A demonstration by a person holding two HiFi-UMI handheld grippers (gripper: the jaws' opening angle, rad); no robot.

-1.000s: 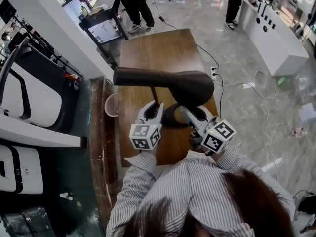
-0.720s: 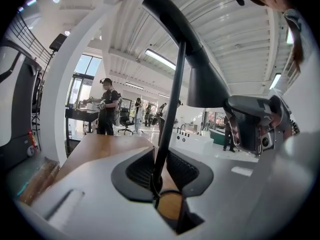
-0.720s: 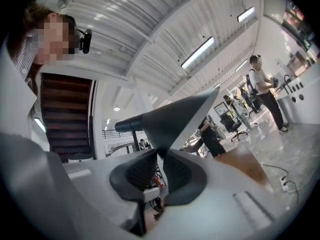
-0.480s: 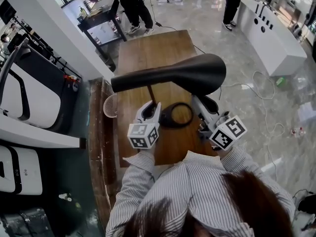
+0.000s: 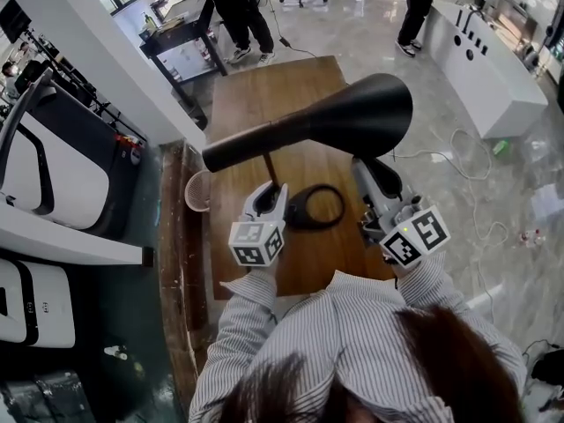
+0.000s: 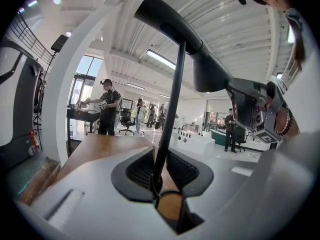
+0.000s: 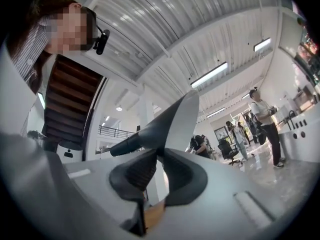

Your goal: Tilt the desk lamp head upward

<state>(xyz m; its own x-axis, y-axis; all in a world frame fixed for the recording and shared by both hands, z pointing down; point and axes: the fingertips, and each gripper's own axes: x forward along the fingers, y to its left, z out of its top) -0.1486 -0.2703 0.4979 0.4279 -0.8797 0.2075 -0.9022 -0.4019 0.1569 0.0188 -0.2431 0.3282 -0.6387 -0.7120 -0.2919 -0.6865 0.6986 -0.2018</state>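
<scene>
The black desk lamp stands on a wooden table point(image 5: 273, 95). Its cone-shaped head point(image 5: 352, 117) slopes up toward the right, with the wide end highest. A thin stem point(image 5: 271, 170) runs down to the ring-shaped base point(image 5: 314, 208). My left gripper point(image 5: 272, 189) is shut on the stem point(image 6: 170, 114) low down, just above the base. My right gripper point(image 5: 367, 162) is shut on the rim of the head's wide end. In the right gripper view the head point(image 7: 165, 121) rises from between the pads point(image 7: 137, 174). The right gripper point(image 6: 252, 111) also shows in the left gripper view.
A small basket point(image 5: 197, 189) sits on the floor left of the table. Cables point(image 5: 458, 148) trail over the floor on the right, near a white counter point(image 5: 493, 64). People stand at the back, beside a black cart point(image 5: 176, 38).
The lamp head's wide end has swung upward and to the right, with the right gripper moving along on it. The left gripper has stayed on the stem.
</scene>
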